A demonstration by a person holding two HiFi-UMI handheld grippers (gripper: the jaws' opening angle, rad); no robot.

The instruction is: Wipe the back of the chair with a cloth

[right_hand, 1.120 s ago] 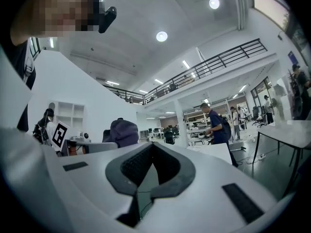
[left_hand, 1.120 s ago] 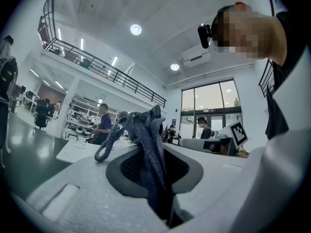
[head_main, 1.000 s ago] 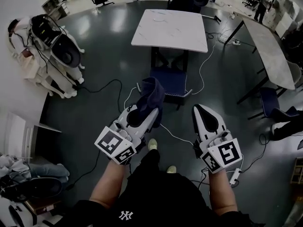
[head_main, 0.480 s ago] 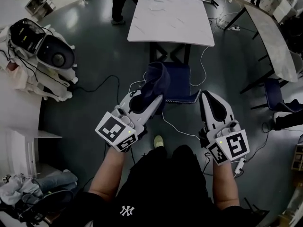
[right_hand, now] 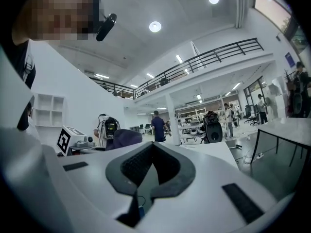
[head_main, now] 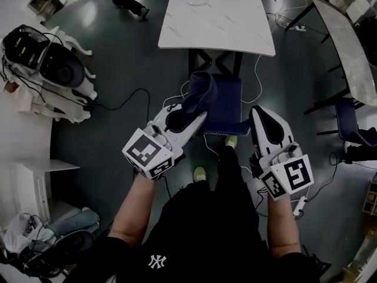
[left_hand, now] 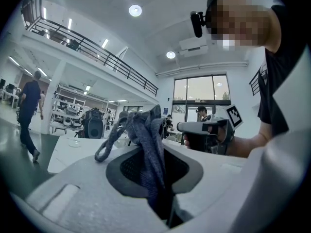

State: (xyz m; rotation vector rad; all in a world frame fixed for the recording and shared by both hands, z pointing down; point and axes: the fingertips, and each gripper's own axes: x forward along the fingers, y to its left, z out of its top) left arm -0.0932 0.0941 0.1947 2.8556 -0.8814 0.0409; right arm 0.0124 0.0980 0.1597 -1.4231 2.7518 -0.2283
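The person has stepped closer, bringing both grippers over the dark blue padded chair (head_main: 231,102); the left gripper (head_main: 189,112) clenches a crumpled dark blue cloth (head_main: 199,90) above the seat; the right gripper (head_main: 263,115) has its jaws closed, empty.

Dark glossy floor (head_main: 135,58), white square table (head_main: 218,16) (faintly marbled), railed mezzanine (left_hand: 97,52), round ceiling lights (left_hand: 135,10), tall windows (left_hand: 201,93).

The table (head_main: 218,19) blocks the far side of the chair (head_main: 228,99). Open floor (head_main: 135,58) flanks the chair left and right, crossed by loose cables (head_main: 131,93). The near side is unobstructed.
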